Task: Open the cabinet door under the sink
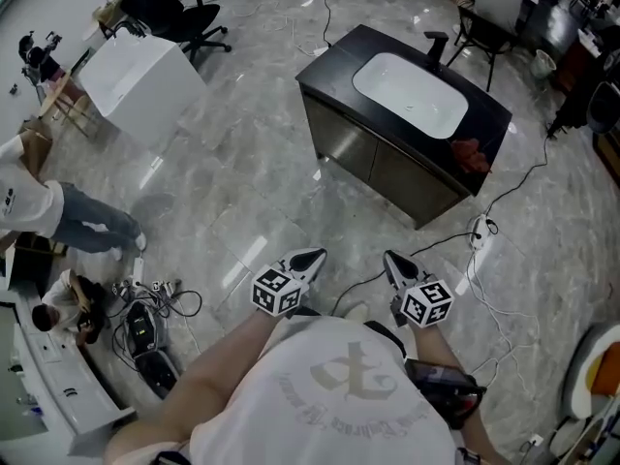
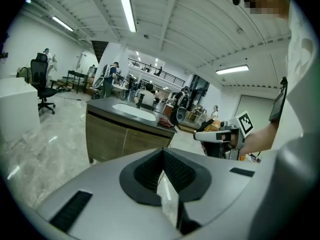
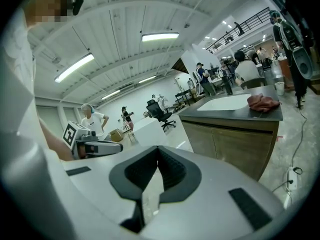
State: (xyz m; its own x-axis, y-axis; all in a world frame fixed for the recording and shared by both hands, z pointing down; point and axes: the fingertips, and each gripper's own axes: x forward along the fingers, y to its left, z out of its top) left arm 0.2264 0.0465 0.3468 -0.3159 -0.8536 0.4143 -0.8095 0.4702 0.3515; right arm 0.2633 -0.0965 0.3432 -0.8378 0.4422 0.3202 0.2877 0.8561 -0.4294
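The cabinet (image 1: 376,155) stands well ahead of me across the floor, and both doors under the sink (image 1: 411,93) are shut, so I judge there is nothing in reach to grip yet. I carry my left gripper (image 1: 312,258) and right gripper (image 1: 390,259) side by side at my waist. Both aim slightly down toward the cabinet, jaws closed on nothing.
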